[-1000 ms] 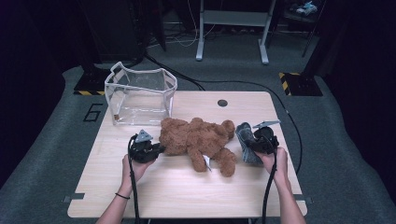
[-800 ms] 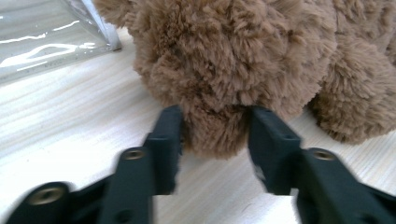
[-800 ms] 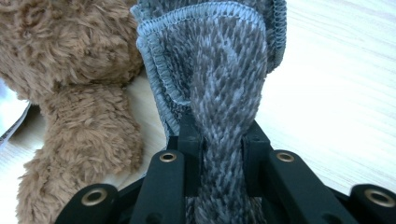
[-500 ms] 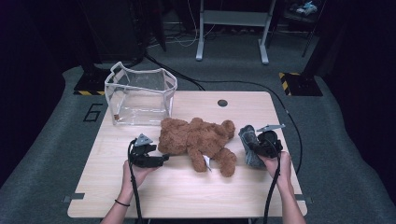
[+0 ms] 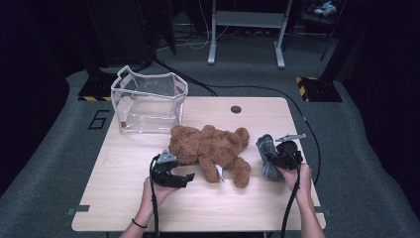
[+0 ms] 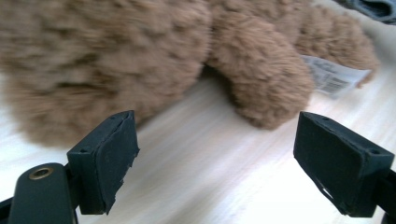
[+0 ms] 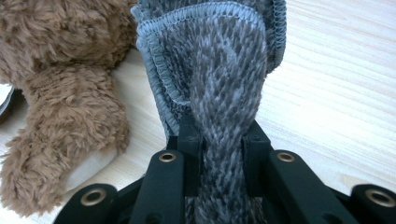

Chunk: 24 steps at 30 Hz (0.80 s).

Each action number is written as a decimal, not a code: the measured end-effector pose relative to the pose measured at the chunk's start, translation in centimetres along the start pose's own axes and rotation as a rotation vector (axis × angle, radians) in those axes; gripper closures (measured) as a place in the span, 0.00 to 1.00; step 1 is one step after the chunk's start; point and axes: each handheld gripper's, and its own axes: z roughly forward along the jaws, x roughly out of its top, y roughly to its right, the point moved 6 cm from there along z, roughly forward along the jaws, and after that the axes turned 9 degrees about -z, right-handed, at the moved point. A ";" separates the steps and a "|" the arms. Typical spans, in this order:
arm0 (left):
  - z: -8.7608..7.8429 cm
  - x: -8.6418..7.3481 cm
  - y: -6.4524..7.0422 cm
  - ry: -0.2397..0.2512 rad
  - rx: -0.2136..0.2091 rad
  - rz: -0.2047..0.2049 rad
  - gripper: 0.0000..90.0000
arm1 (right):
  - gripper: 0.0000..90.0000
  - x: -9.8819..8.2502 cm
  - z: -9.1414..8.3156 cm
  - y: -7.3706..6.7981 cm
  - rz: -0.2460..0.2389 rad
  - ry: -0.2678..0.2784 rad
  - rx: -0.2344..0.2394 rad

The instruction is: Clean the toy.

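Nearest the person's edge of the table (image 5: 119, 198), the left gripper (image 5: 184, 178) lies just short of the brown teddy bear (image 5: 210, 148), its jaws having just been opening; they now stand spread wide with nothing between them. The left gripper view shows bare wood between the two pads and the bear's fur just beyond them, untouched, along with a white label (image 6: 334, 77) by one leg.

Toward the right edge, the right gripper (image 5: 277, 157) pinches a grey knitted cloth (image 5: 267, 156). The right gripper view shows the jaws drawn close on a bunched fold of it, and its stitched hem (image 7: 201, 16) spreading away from the pads, beside a bear's leg.

The bear lies mid-table, its long axis running across the table, slightly slanted, legs toward the near edge.

Farther off, at the far left corner, stands a clear plastic bag (image 5: 148, 101), open at the top.
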 end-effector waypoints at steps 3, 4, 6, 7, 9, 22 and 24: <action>0.5 -0.3 0.8 -0.020 -0.018 0.012 0.15 | 0.83 0.0 -0.1 0.1 -0.004 0.003 -0.002; 0.8 -0.3 1.1 -0.027 -0.029 0.016 0.15 | 0.83 0.0 -0.2 0.0 0.006 0.002 0.004; 1.4 -0.4 1.7 -0.030 -0.041 0.015 0.15 | 0.83 0.0 -0.2 0.1 0.004 0.001 -0.002; 1.6 -0.3 1.9 -0.033 -0.045 0.024 0.15 | 0.83 0.0 -0.2 0.1 0.009 0.004 -0.006; 2.1 -0.2 2.3 -0.040 -0.050 0.029 0.16 | 0.83 0.0 -0.2 0.2 0.001 0.003 -0.001; 5.8 0.1 4.1 -0.080 -0.053 0.043 0.17 | 0.83 -0.2 -0.3 0.3 -0.001 -0.001 -0.015; 6.3 0.1 4.2 -0.078 -0.041 0.041 0.18 | 0.83 -0.2 -0.3 0.3 0.001 -0.001 -0.014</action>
